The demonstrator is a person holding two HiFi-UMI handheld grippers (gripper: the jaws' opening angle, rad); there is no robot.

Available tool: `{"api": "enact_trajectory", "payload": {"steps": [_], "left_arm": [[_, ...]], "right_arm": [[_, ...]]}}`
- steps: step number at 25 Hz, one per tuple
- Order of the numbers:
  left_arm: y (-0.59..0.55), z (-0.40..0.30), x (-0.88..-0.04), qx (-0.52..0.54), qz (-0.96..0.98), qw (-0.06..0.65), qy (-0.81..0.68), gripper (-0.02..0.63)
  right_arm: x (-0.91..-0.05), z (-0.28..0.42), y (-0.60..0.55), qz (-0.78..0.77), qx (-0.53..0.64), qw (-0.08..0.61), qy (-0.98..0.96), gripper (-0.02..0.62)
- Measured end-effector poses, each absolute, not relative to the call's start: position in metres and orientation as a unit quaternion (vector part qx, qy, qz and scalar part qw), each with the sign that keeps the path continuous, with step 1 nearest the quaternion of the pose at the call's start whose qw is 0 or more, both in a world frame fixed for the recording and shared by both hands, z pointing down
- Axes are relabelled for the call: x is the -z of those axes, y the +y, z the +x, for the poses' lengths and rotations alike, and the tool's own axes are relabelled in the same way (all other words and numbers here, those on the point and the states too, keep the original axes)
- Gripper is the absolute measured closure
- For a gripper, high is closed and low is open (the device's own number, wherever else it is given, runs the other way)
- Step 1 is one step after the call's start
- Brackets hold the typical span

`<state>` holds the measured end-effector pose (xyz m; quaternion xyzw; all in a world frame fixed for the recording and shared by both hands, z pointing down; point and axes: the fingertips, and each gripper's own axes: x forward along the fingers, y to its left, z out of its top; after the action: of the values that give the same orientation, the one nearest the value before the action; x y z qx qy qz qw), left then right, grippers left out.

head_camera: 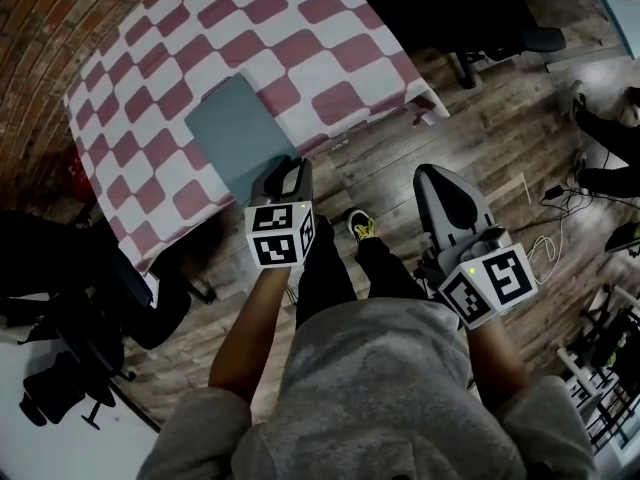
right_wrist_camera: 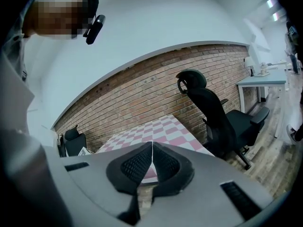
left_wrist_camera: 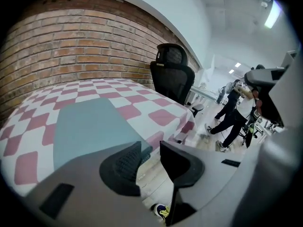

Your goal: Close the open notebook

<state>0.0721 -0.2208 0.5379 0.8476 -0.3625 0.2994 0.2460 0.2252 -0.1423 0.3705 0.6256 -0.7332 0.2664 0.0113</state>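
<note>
The notebook (head_camera: 238, 130) lies flat on the pink-and-white checked table (head_camera: 310, 28) with its grey-teal cover up, near the table's front edge. In the left gripper view the notebook (left_wrist_camera: 87, 126) fills the near part of the table (left_wrist_camera: 156, 115). My left gripper (head_camera: 287, 173) hangs at the notebook's near corner, by the table edge. Its jaws stand open (left_wrist_camera: 150, 150) with nothing between them, only floor showing in the gap. My right gripper (head_camera: 440, 183) is off to the right over the wooden floor, shut (right_wrist_camera: 152, 148) and holding nothing.
A black office chair (left_wrist_camera: 173, 74) stands at the table's far right corner, and another chair (head_camera: 70, 298) is at the left. A brick wall (right_wrist_camera: 156, 86) runs behind the table. A person (left_wrist_camera: 234, 112) stands on the floor to the right. Cables (head_camera: 560, 203) lie on the floor.
</note>
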Motion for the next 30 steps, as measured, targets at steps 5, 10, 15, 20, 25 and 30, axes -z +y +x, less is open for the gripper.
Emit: {"api": "enact_trajectory", "payload": {"steps": [5, 10, 15, 20, 25, 30], "left_arm": [[-0.2, 0.085, -0.519, -0.266, 0.857, 0.268, -0.35, 0.492], [-0.176, 0.083, -0.48, -0.242, 0.867, 0.241, -0.363, 0.494], [-0.15, 0.061, -0.427, -0.199, 0.864, 0.217, -0.408, 0.531], [-0.125, 0.042, -0.374, -0.165, 0.861, 0.175, -0.448, 0.585], [-0.104, 0.026, -0.341, -0.147, 0.853, 0.133, -0.482, 0.595], [-0.085, 0.004, -0.326, -0.126, 0.842, 0.13, -0.509, 0.595]], "right_arm": [[-0.36, 0.236, -0.131, 0.622, -0.25, 0.015, -0.742, 0.569], [-0.345, 0.245, -0.122, 0.613, -0.226, 0.02, -0.756, 0.569], [-0.323, 0.251, -0.11, 0.598, -0.197, 0.02, -0.776, 0.569], [-0.305, 0.249, -0.098, 0.586, -0.178, 0.01, -0.79, 0.569], [-0.294, 0.241, -0.09, 0.575, -0.163, 0.009, -0.802, 0.569], [-0.284, 0.236, -0.085, 0.576, -0.157, 0.007, -0.802, 0.569]]}}
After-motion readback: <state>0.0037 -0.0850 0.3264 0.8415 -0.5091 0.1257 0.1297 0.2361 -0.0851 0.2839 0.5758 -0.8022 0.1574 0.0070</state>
